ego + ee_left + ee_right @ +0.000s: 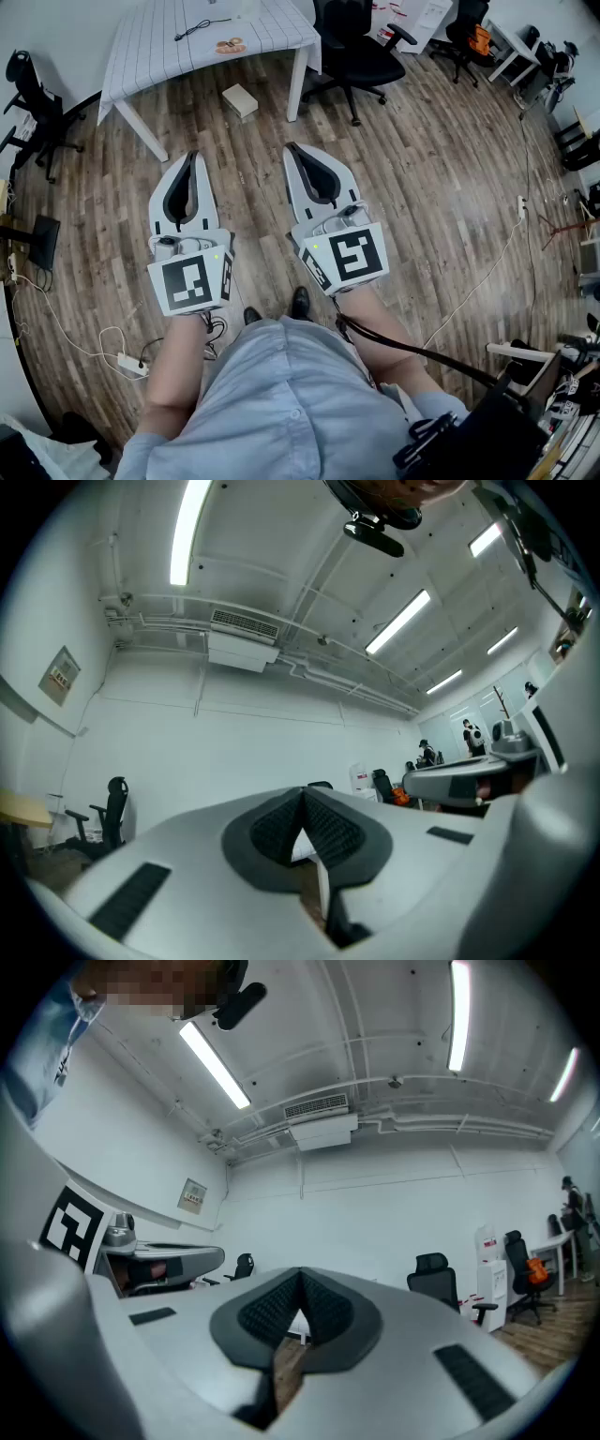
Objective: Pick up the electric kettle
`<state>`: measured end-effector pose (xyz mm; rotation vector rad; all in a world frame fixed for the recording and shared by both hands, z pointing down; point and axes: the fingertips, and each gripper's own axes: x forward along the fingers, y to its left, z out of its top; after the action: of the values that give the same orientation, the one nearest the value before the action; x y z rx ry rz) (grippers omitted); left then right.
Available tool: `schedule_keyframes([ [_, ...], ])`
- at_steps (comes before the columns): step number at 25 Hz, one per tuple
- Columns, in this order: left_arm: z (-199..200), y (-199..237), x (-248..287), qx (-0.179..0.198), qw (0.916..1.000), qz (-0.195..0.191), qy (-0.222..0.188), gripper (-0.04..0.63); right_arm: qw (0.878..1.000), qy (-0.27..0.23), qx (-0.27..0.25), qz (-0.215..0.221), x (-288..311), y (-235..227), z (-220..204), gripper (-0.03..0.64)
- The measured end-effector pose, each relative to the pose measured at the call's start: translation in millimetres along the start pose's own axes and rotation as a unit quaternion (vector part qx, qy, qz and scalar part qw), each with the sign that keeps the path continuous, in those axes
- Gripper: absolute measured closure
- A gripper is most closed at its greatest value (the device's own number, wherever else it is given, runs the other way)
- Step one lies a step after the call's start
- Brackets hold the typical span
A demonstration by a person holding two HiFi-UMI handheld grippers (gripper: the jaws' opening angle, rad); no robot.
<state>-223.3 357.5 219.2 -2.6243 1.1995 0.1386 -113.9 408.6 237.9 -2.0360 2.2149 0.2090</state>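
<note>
Wooden floor (422, 187) below left gripper (192, 156) and right gripper (290, 147), both closed, empty.

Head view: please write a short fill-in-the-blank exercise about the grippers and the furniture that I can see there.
1. The jaws of the left gripper and the right gripper are both ____.
2. The office chair beside the white table is ____ in colour.
3. The floor under the small box is made of ____.
Missing words: shut; black; wood.
</note>
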Motion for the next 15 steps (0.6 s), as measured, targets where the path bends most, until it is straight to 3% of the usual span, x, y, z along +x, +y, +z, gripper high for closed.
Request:
schedule_keyframes([
  [15, -4.6, -27.7, 21.5, 0.000, 0.9999, 0.015, 0.001, 0.595, 1.000, 0.006, 0.009, 0.025, -2.9, -32.6, -4.5, 0.615],
])
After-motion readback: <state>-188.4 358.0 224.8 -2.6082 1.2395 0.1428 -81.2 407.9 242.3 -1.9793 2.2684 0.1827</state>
